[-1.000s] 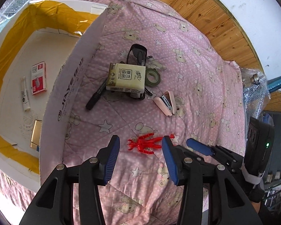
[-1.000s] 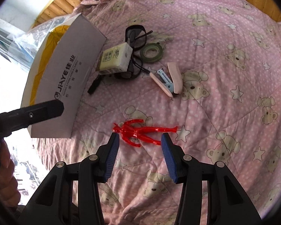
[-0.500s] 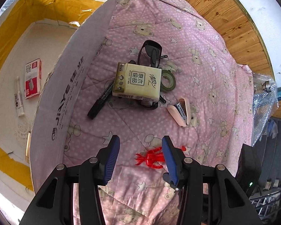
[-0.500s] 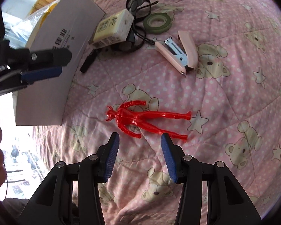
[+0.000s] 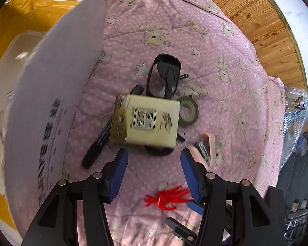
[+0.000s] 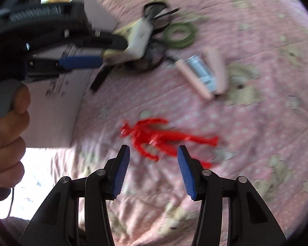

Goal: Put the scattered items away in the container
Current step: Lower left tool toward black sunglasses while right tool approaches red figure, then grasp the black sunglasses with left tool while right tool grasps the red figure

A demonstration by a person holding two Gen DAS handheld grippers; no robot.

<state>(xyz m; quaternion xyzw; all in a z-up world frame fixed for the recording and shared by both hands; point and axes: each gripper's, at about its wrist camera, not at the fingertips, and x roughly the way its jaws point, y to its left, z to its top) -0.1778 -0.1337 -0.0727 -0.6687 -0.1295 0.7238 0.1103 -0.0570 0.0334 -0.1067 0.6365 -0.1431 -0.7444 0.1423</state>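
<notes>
Left hand-held gripper [image 5: 154,170], jaws wide and empty, poised just short of the tissue pack [image 5: 145,123] lying over sunglasses [image 5: 166,71] on the bed quilt [image 5: 225,61]. Right hand-held gripper [image 6: 153,169], jaws wide, above the red figure [image 6: 154,138]. Cardboard box [image 5: 51,82] at left.

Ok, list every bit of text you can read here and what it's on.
Nothing reads cleanly; both views are motion-blurred.
Tissue pack: dark block of print on top, too blurred to read.
Box: dark lettering down its outer wall, smeared and unreadable.
Left gripper body: a row of raised lettering, too blurred to read.
</notes>
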